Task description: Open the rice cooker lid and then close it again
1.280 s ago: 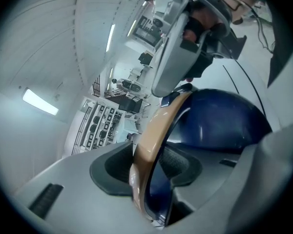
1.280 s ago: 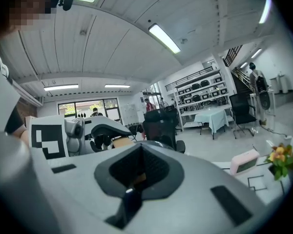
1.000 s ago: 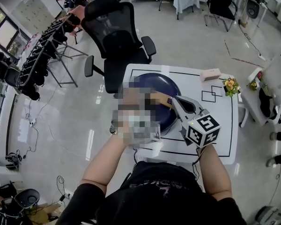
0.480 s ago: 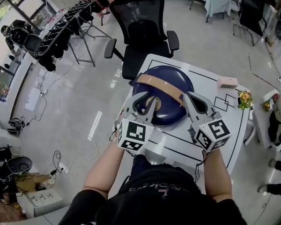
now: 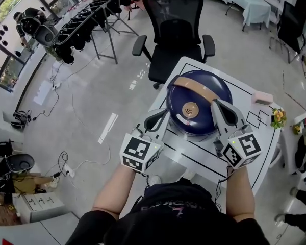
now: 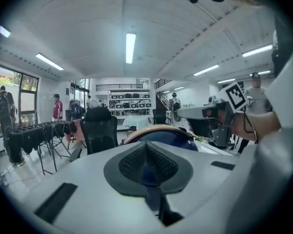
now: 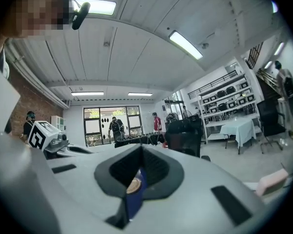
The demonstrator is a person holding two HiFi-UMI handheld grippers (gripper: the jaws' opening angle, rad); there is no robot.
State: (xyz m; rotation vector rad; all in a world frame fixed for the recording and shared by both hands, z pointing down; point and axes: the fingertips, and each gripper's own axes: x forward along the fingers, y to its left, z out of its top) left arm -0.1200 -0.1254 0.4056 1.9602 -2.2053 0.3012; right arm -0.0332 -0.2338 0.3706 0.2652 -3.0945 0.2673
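Observation:
The rice cooker is a round dark-blue pot with a tan handle band and a brass knob on its closed lid. It stands on the white table. My left gripper hangs just off the cooker's left side, its jaws closing to shut with nothing between them. My right gripper is shut and empty over the cooker's right edge. In the left gripper view the cooker rises beyond the shut left gripper. In the right gripper view, blue lid and brass knob show through the slit of the right gripper.
A black office chair stands behind the table. A pink box and a small flower pot sit at the table's far right. A rack of dark gear lines the floor at left. People stand far off by the windows.
The left gripper has slid from over the lid to the cooker's left side, rolled, and gone from open to shut. The right gripper lifted slightly. The lid stays closed.

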